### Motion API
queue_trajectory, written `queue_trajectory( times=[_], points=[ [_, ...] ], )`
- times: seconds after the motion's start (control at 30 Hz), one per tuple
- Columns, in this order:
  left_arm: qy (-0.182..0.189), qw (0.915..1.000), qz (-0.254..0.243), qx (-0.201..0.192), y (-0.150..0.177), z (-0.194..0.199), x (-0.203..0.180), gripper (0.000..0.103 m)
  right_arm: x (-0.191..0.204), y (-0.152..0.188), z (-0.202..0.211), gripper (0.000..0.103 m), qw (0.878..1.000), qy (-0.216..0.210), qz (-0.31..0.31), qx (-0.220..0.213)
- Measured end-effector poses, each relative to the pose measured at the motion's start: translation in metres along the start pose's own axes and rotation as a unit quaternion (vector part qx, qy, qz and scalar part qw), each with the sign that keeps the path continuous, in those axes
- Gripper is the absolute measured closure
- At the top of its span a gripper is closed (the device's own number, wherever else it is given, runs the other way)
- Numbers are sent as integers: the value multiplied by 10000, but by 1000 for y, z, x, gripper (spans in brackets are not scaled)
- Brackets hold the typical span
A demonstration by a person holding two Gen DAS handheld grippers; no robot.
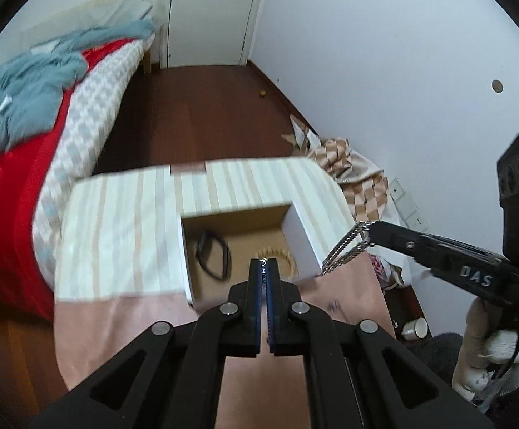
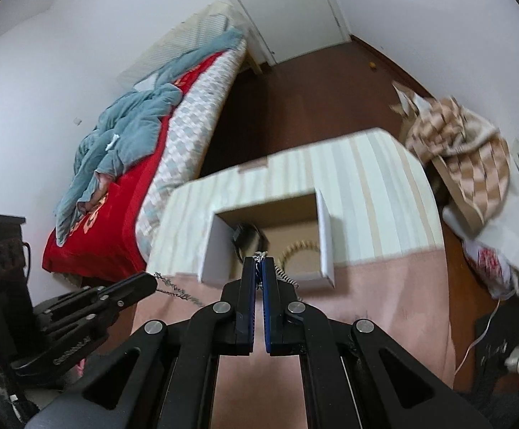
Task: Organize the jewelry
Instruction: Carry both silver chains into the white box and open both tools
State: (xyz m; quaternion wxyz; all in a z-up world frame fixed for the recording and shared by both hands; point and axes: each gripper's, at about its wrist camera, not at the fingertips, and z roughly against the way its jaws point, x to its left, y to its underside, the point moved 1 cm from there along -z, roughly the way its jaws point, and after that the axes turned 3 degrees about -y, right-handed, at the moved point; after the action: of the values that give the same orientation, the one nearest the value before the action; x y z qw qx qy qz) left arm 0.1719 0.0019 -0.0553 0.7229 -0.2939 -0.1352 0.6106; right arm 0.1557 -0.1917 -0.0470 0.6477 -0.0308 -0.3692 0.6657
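A silver chain necklace (image 1: 345, 246) hangs between both grippers above the pink tablecloth. My left gripper (image 1: 263, 261) is shut on one end of it; my right gripper (image 2: 258, 258) is shut on the other end. The chain also shows in the right wrist view (image 2: 177, 291), running from the left gripper to the right one. An open cardboard box (image 1: 297, 230) with white walls sits just ahead. Inside lie a black bracelet (image 1: 213, 254) and a beaded wooden bracelet (image 1: 277, 254). Both grippers hover at the box's near edge.
The table carries a striped cloth (image 1: 123, 228) and pink cloth (image 1: 345, 304). A bed with a red blanket (image 1: 13, 193) is to the left. A checkered cloth pile (image 1: 352, 175) lies by the right wall. A white cup (image 1: 416, 329) is on the floor.
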Motion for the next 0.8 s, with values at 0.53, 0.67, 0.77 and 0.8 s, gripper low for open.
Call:
queue_trajectory(
  times=[0.53, 0.67, 0.77, 0.8],
  points=[
    [-62, 9912, 569, 1198, 3, -126, 50, 103, -11, -65, -144, 100, 9922, 27, 212, 1230],
    [-102, 9886, 762, 1294, 8, -132, 61, 103, -12, -67, -168, 99, 9904, -93, 94, 1373],
    [-257, 9849, 930, 1440, 9, -136, 66, 101, -20, -67, -190, 99, 9855, 2, 130, 1694],
    [-298, 9839, 959, 1480, 9, -137, 66, 100, -23, -67, -195, 99, 9838, 138, 120, 1781]
  ],
)
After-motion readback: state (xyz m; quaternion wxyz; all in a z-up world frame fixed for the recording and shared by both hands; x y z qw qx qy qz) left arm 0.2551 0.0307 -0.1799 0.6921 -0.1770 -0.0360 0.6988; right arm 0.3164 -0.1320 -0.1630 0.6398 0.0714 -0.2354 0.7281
